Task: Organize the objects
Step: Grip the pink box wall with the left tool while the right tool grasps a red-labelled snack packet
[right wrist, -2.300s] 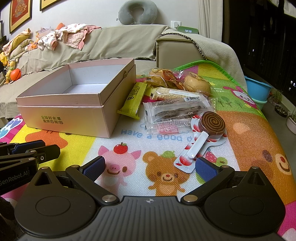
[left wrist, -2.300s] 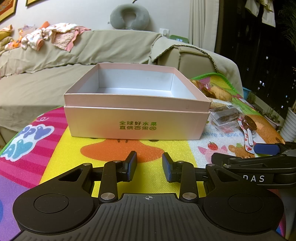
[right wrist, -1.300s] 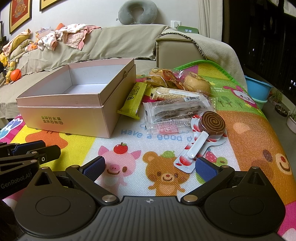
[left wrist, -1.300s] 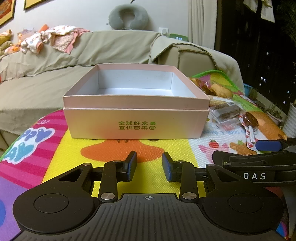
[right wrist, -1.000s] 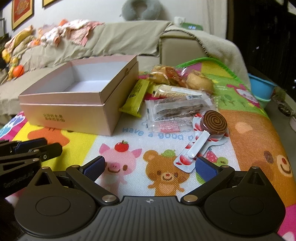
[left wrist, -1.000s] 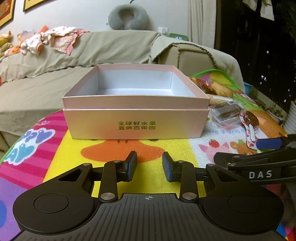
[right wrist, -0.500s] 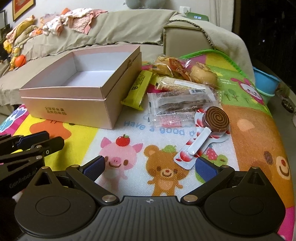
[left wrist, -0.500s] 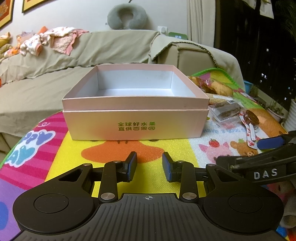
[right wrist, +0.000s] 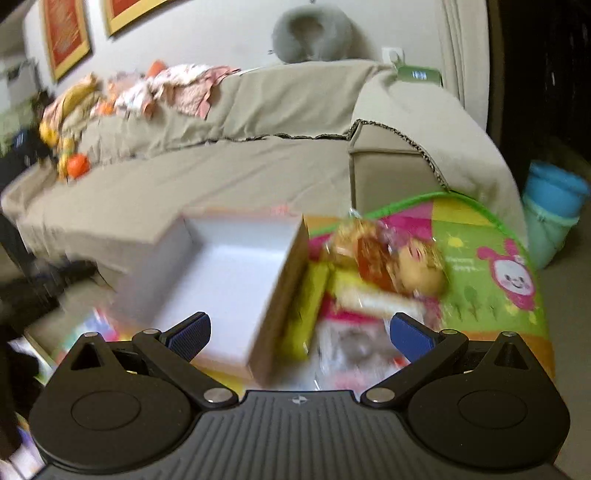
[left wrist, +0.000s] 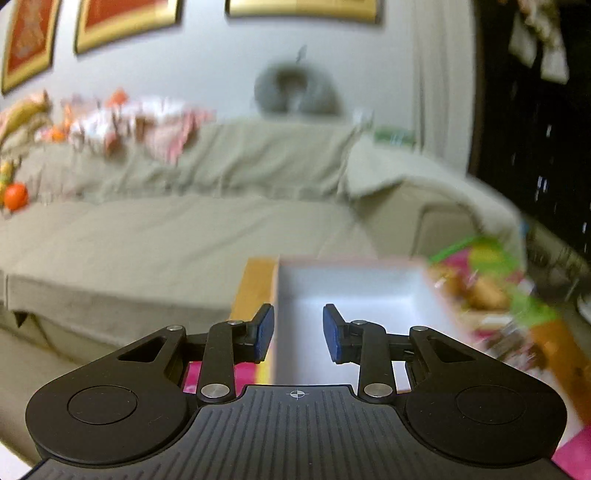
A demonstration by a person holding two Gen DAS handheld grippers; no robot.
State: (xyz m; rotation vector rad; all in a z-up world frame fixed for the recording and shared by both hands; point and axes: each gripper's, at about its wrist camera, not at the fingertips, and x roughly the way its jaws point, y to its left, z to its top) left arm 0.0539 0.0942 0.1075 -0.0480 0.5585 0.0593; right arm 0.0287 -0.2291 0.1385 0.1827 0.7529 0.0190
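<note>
Jaws of the left gripper (left wrist: 298, 332) are standing partly parted and empty over the left edge of one open pink box (left wrist: 354, 291), while the right gripper (right wrist: 299, 330) is hovering spread wide, empty, above that box's right wall and several blurred snack packets (right wrist: 388, 266) beside it.

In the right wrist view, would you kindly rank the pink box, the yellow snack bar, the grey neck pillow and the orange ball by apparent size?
1. pink box
2. grey neck pillow and yellow snack bar: similar, and the bar is nearer and blurred, so unranked
3. orange ball
</note>
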